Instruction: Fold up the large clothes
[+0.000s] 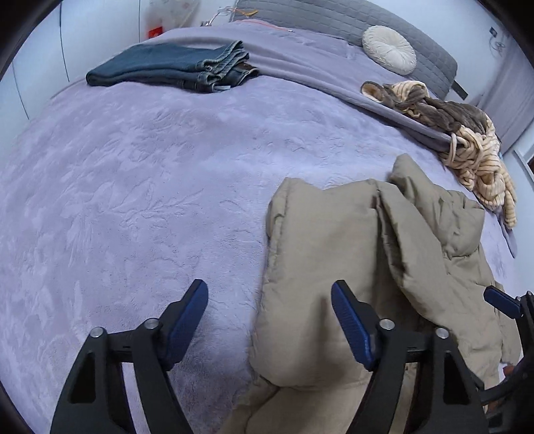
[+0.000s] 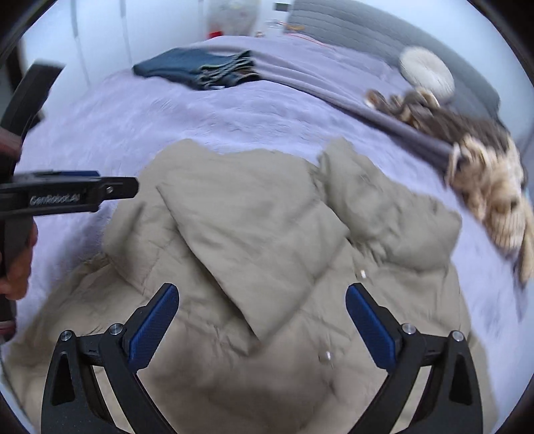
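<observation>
A beige puffer jacket [image 1: 383,253] lies partly folded on the lavender bed cover [image 1: 140,187], at the near right side. It fills the middle of the right wrist view [image 2: 253,253]. My left gripper [image 1: 268,300] is open and empty, hovering over the jacket's left edge. My right gripper [image 2: 262,300] is open and empty above the jacket's middle. The left gripper also shows from the side in the right wrist view [image 2: 110,190], and a right gripper fingertip [image 1: 500,302] shows at the right edge of the left wrist view.
Folded blue jeans [image 1: 173,66] lie at the far left of the bed. A striped brown and cream garment [image 1: 467,143] lies crumpled at the right edge. A round white cushion [image 1: 388,50] leans on the grey headboard [image 1: 333,16].
</observation>
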Motion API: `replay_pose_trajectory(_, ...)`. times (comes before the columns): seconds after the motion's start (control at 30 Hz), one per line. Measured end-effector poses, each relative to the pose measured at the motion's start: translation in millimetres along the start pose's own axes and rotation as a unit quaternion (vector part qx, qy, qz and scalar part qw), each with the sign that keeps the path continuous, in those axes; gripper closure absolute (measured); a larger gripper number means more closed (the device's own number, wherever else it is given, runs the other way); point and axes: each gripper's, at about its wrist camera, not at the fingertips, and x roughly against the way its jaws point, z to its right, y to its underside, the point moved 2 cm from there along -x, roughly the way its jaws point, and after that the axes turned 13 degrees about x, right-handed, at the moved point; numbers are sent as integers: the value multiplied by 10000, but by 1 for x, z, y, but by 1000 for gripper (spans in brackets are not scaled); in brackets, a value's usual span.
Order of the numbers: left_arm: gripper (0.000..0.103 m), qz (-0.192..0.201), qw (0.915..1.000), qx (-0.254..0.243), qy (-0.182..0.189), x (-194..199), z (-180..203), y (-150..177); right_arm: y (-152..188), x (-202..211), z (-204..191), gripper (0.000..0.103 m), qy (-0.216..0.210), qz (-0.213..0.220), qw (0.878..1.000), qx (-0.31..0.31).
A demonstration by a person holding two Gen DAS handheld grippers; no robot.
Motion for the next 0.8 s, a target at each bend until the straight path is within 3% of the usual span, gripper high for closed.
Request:
replay_pose_trajectory(0.07,39,-131,9999,44,-11,-18,0,-3,-6,-11,-8,3,258,-79,9994,239)
replay_pose_trajectory(0.13,39,-83,9999,3,-94,-27,5,-4,-5,-13,0,10,459,-119,9988,133)
replay_pose_trajectory(0.17,39,-84,9999,-24,-109,-30,7,-3,-4,-11,9,31,500,-93,9987,-46)
replay_pose_trajectory(0.2,39,-76,9999,-44,-107,-30,7,-1,-2,-8,20,72,483,-63,9983,-308)
replay_pose_trajectory(0.23,39,-69,9999,-73,-109,-30,9,1,4,-4,33,92,380,-34,9971,-664)
replay_pose_trajectory(0.27,39,-59,9998,-129,-127,-31,12,4,11,-6,47,98,194,26,9944,-1035)
replay_pose_trajectory(0.37,39,-68,9995,-250,-204,-33,16,6,50,4,90,98,-116,265,9759,-2163)
replay_pose_trajectory(0.53,39,-29,9997,-222,-32,-26,18,-7,133,-12,133,98,-817,-13,9178,-3885)
replay_pose_trajectory(0.6,39,-14,9998,-95,146,-24,17,-24,154,-20,136,98,-989,-102,9000,-4243)
replay_pose_trajectory(0.7,39,-1,9995,86,312,-24,19,-42,169,-22,137,98,-1117,-110,8863,-4492)
replay_pose_trajectory(0.8,39,-1,9994,-336,44,-31,34,-36,178,-24,131,98,-1210,-179,8810,-4570)
